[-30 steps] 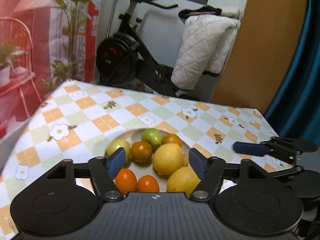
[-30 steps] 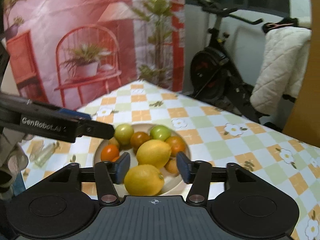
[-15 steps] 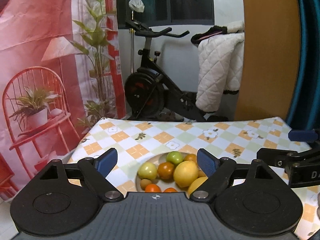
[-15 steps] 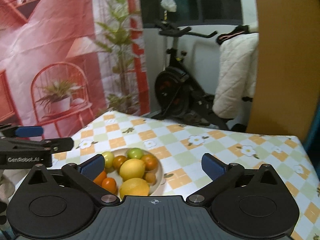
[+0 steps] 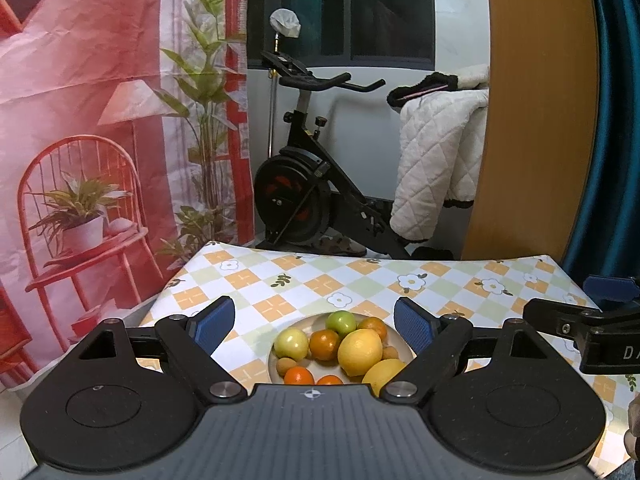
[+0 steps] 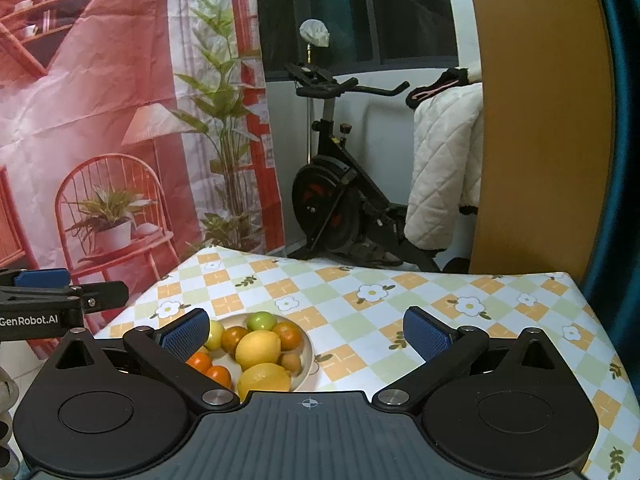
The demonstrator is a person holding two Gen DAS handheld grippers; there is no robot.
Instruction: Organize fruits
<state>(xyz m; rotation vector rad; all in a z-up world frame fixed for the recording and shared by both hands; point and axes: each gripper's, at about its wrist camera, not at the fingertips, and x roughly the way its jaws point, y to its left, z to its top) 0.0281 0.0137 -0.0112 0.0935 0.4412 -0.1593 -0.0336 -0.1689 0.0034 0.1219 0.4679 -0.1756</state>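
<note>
Since every fruit (image 5: 359, 352) is seen piled on the plate (image 5: 402, 344) near the table's (image 5: 440, 288) left edge, sorting is judged finished; left gripper (image 5: 314, 322) and right gripper (image 6: 306, 330) are held wide apart, empty.

Ahead of me the bench (image 5: 360, 276) carries a checked cloth in orange, pale green and white, printed with white flowers. Beyond its far edge stands a black exercise bike (image 5: 308, 196); its handlebars point right and a white cover sits over the top of its post. A white quilted blanket (image 5: 436, 168) hangs to the right of the bike, with a dark garment on top of it. A red printed backdrop (image 5: 100, 120) fills my left side, picturing a chair, a potted plant and a lamp. A wooden panel (image 5: 536, 120) rises at right, bordered by a teal curtain (image 5: 616, 140). A dark window (image 5: 360, 12) sits above the bike.
</note>
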